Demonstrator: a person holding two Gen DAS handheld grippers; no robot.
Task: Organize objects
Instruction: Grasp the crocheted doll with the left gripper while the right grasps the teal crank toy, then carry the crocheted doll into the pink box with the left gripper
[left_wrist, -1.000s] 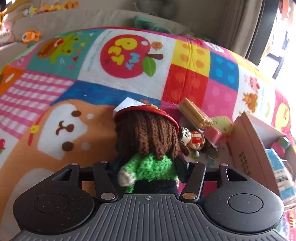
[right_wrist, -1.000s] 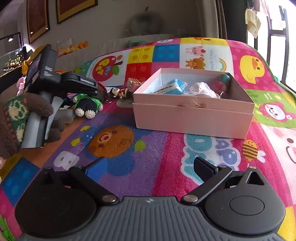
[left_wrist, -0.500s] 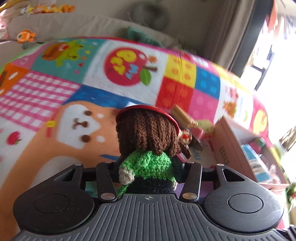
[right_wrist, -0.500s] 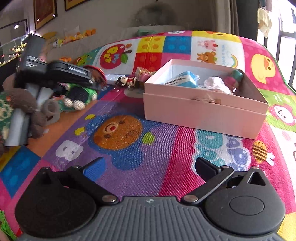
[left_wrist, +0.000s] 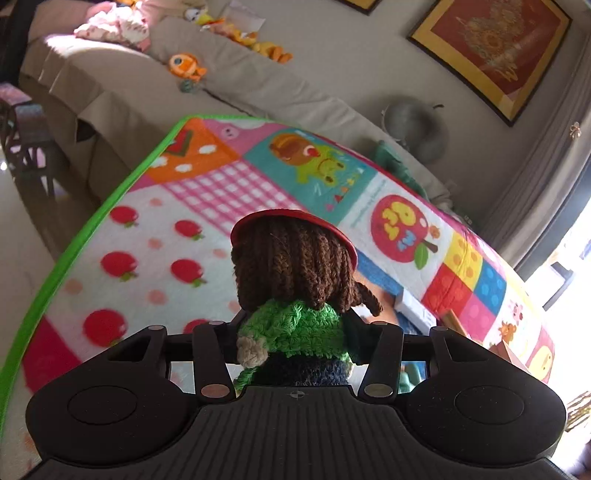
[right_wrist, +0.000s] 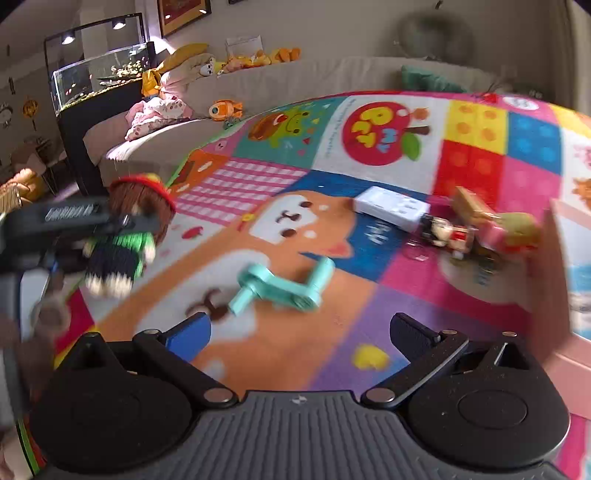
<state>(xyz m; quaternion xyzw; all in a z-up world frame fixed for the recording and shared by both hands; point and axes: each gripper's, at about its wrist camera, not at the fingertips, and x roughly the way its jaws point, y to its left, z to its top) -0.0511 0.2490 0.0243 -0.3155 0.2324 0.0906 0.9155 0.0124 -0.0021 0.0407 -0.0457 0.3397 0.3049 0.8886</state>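
- Left claw (left_wrist: 295, 328) clamped on crocheted doll (left_wrist: 295, 280) at the waist; doll held clear above play mat (left_wrist: 166, 236), back of head toward camera, face hidden.
- Doll's legs cut off behind claw body in left wrist view; seen blurred in right wrist view.
- Right claw (right_wrist: 299, 332) spread wide, nothing between its fingers, over the mat.
- Right wrist view smeared: teal plastic piece (right_wrist: 284, 288) lying on mat ahead of right claw; white flat box (right_wrist: 391, 208) farther back; small figurine (right_wrist: 447, 232) and snack packs hard to make out.
- Pink box (right_wrist: 554, 288) cut off at right edge, contents unreadable.
- Patchwork mat, green-edged; beige sofa (left_wrist: 122, 96) with plush toys behind; framed picture (left_wrist: 491, 48) on wall; fish tank (right_wrist: 96, 77) at far left.
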